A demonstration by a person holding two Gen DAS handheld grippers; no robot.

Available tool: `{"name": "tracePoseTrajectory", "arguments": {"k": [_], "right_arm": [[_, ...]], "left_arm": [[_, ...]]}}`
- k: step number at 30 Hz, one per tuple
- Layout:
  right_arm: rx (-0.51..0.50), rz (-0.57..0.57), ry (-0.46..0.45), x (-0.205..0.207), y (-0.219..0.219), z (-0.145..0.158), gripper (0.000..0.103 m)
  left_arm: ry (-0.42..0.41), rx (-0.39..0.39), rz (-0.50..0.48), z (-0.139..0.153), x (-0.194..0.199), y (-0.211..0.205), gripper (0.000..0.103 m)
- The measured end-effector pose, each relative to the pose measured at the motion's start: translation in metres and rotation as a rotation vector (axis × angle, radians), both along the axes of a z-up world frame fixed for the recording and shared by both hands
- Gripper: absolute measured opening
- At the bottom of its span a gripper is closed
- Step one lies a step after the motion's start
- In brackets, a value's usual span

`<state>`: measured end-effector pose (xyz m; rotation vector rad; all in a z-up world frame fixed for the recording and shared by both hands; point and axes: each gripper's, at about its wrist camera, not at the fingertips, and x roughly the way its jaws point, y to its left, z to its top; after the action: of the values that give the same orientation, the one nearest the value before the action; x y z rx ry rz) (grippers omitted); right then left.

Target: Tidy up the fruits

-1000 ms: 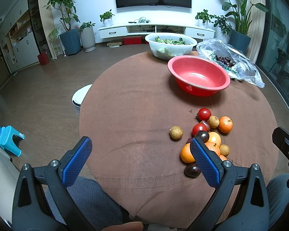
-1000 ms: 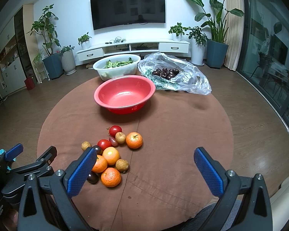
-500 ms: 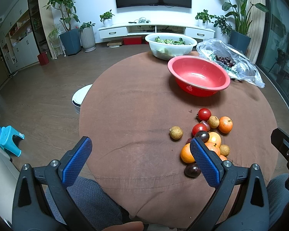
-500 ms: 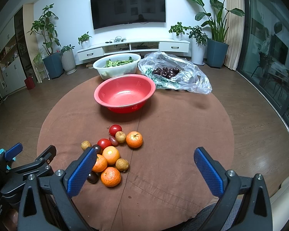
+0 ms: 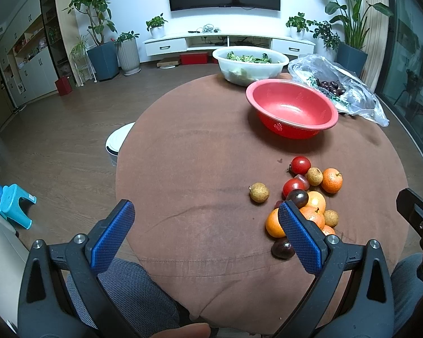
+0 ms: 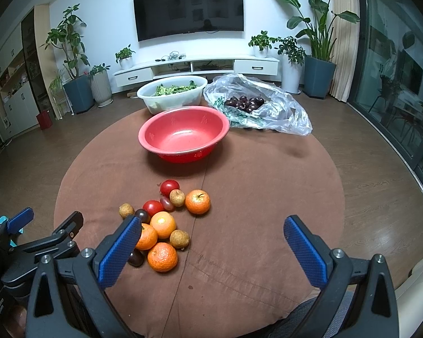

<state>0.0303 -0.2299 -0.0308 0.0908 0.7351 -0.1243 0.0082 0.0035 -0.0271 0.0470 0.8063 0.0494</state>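
Right wrist view is showing almost nothing changing: both the right gripper (image 6: 211, 242) and left gripper (image 5: 206, 231) are still hovering wide open and empty, the fruit pile (image 6: 162, 226) lying untouched before the red bowl (image 6: 183, 133).

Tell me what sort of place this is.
Most likely a home living room. A wall-mounted TV hangs above a low white media console, potted plants stand along the wall, and a round table with a brown cloth holds loose fruit and a red bowl.
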Motion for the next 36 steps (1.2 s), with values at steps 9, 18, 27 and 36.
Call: {"name": "tracePoseTrajectory", "arguments": {"k": [9,18,27,36], "right_arm": [[0.009,0.01,0.009,-0.003,0.005,-0.005,0.103],[0.066,0.112,0.047,-0.012,0.004,-0.04,0.102],[0.104,0.241,0.139,0.001,0.024,-0.073,0.083],[0.13,0.263,0.228,0.019,0.031,-0.101,0.065]], "left_arm": [[0.005,-0.014,-0.014,-0.008,0.002,0.004,0.103],[-0.014,-0.056,-0.233,-0.026,-0.007,0.012,0.103],[0.067,-0.017,-0.291,-0.041,0.003,0.019,0.103],[0.072,-0.07,-0.378,-0.05,0.006,0.021,0.103]]}}
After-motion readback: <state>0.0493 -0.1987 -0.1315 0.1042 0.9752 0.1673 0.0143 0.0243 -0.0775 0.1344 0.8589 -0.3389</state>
